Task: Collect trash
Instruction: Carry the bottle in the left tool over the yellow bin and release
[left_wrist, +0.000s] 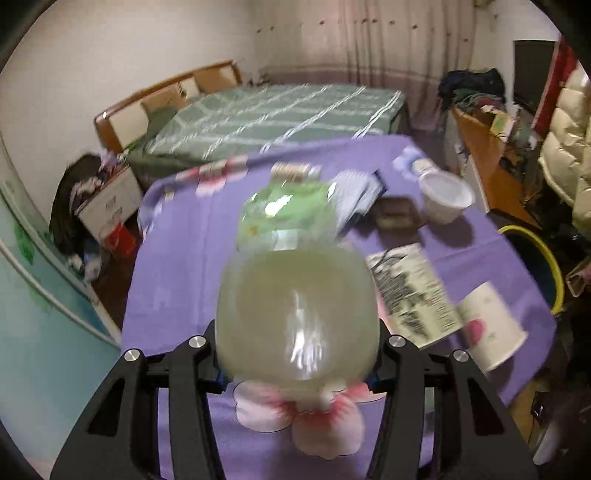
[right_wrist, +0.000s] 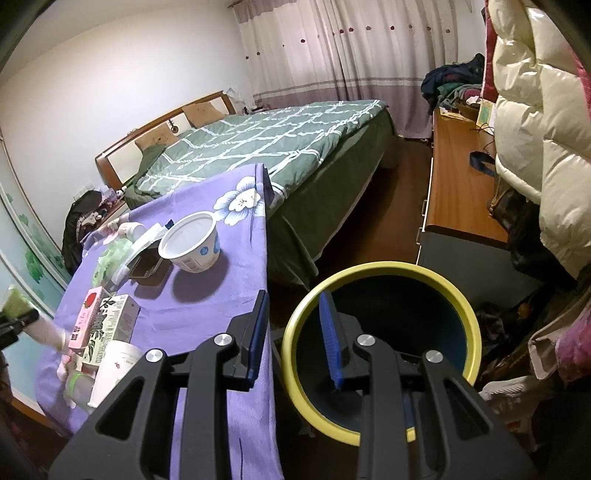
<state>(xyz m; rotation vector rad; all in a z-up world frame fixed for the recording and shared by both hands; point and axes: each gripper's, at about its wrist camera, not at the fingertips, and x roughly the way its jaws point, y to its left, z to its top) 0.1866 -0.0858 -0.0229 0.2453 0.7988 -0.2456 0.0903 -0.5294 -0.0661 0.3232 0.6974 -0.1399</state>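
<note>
My left gripper (left_wrist: 297, 369) is shut on a clear plastic bottle (left_wrist: 295, 295) with a green label and holds it above the purple tablecloth (left_wrist: 177, 273), base toward the camera. My right gripper (right_wrist: 295, 332) is open and empty, over the rim of the yellow-rimmed trash bin (right_wrist: 380, 347) beside the table. On the table lie a white bowl (right_wrist: 192, 240), a dark tray (right_wrist: 147, 267), a printed carton (right_wrist: 110, 328), a pink carton (right_wrist: 86, 314) and a paper cup (right_wrist: 110, 373). The bowl (left_wrist: 445, 197), carton (left_wrist: 413, 291) and cup (left_wrist: 487, 325) also show in the left wrist view.
A bed with a green checked cover (right_wrist: 258, 147) stands beyond the table. A wooden desk (right_wrist: 458, 184) with clothes and a cream puffer jacket (right_wrist: 535, 129) is on the right. Clutter lies on the floor at the left (left_wrist: 96, 206). The bin (left_wrist: 539, 266) sits at the table's right.
</note>
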